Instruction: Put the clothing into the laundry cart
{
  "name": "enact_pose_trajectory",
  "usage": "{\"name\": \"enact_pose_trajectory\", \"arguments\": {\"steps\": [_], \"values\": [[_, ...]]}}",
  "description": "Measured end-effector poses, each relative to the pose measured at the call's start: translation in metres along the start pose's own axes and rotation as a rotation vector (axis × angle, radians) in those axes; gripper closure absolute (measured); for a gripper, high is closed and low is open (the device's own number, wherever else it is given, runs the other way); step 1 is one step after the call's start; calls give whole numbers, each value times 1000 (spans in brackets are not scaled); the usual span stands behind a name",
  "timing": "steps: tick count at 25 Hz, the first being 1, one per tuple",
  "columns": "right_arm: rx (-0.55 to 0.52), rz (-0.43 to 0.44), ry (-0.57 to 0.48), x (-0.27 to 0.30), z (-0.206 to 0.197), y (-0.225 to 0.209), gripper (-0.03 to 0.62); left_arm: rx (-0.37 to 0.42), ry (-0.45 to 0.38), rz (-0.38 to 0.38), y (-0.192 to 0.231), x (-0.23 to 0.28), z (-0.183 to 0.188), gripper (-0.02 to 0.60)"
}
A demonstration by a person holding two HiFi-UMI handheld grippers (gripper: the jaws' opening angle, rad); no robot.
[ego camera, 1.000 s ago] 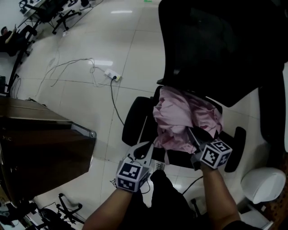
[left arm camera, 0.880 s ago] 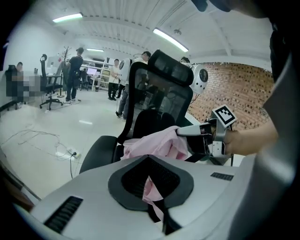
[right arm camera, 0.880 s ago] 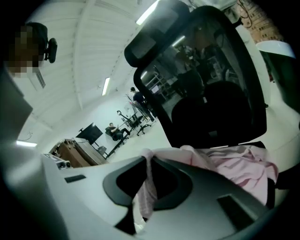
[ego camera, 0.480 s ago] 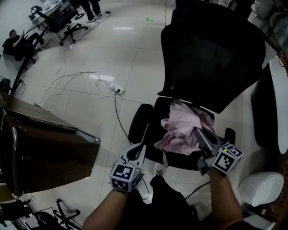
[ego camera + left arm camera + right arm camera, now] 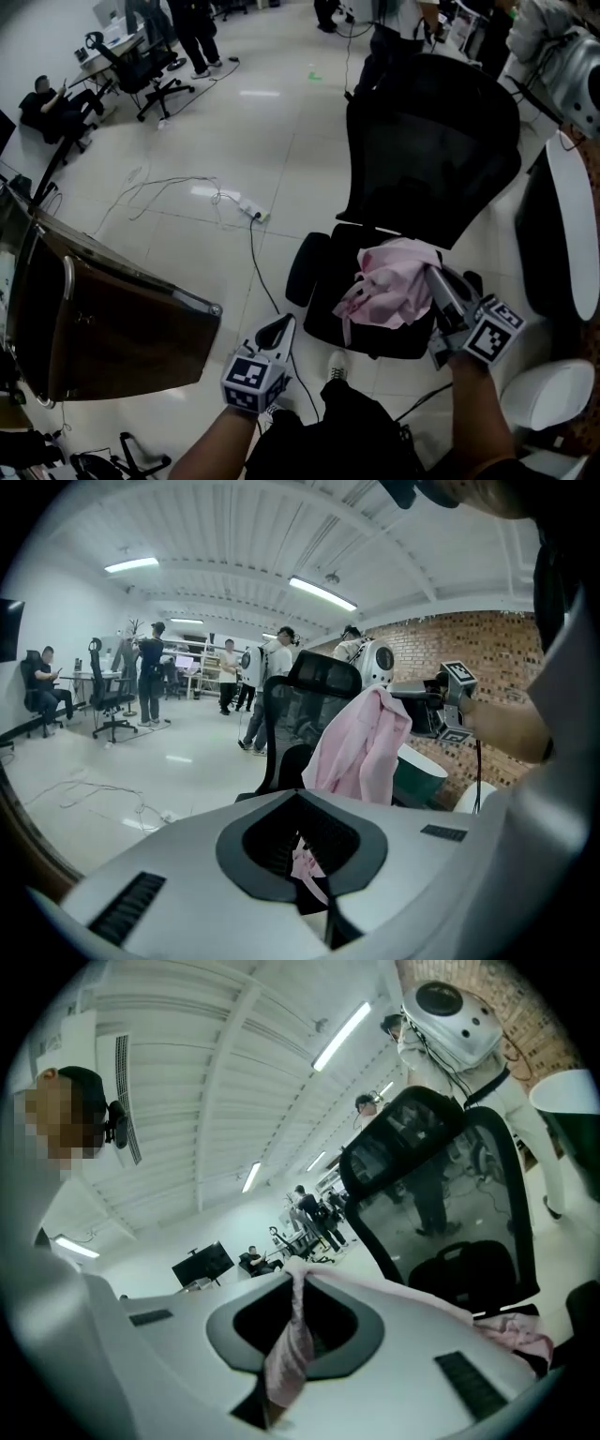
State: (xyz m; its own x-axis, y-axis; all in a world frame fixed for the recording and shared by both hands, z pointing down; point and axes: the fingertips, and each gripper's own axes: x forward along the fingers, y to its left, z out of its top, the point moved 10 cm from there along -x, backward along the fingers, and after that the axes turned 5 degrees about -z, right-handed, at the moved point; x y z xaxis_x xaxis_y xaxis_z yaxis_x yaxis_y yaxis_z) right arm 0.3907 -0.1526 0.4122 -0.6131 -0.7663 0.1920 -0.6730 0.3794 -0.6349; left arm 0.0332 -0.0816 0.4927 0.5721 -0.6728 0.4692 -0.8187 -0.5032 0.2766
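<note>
Jaws: right gripper (image 5: 437, 279) is clamped on the pink garment (image 5: 389, 286); left gripper (image 5: 281, 328) is drawn narrow on a small pink scrap (image 5: 307, 862).
Garment is hung from the right jaws over the chair (image 5: 431, 159) seat, backrest close behind. Whether the scrap is joined to it cannot be told. Cart (image 5: 131, 342) is seen at left, well apart. Tiled floor (image 5: 234, 141) between them is crossed by a cable (image 5: 246, 208).

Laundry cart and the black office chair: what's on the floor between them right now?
The head view shows bare pale tile between laundry cart and office chair, crossed only by a black cable running from a power strip.
</note>
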Motion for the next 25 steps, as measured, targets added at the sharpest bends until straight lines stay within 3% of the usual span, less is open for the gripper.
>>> {"name": "enact_pose_trajectory", "arguments": {"steps": [8, 13, 21, 25], "values": [[-76, 66, -39, -16, 20, 96, 549, 30, -47, 8, 4, -62, 6, 583], [-78, 155, -86, -17, 34, 150, 549, 33, -85, 17, 8, -100, 10, 583], [-123, 305, -118, -4, 46, 227, 549, 1, -139, 70, 22, -162, 13, 583], [-108, 372, -119, 5, 44, 255, 549, 1, -172, 141, 35, -197, 12, 583]]}}
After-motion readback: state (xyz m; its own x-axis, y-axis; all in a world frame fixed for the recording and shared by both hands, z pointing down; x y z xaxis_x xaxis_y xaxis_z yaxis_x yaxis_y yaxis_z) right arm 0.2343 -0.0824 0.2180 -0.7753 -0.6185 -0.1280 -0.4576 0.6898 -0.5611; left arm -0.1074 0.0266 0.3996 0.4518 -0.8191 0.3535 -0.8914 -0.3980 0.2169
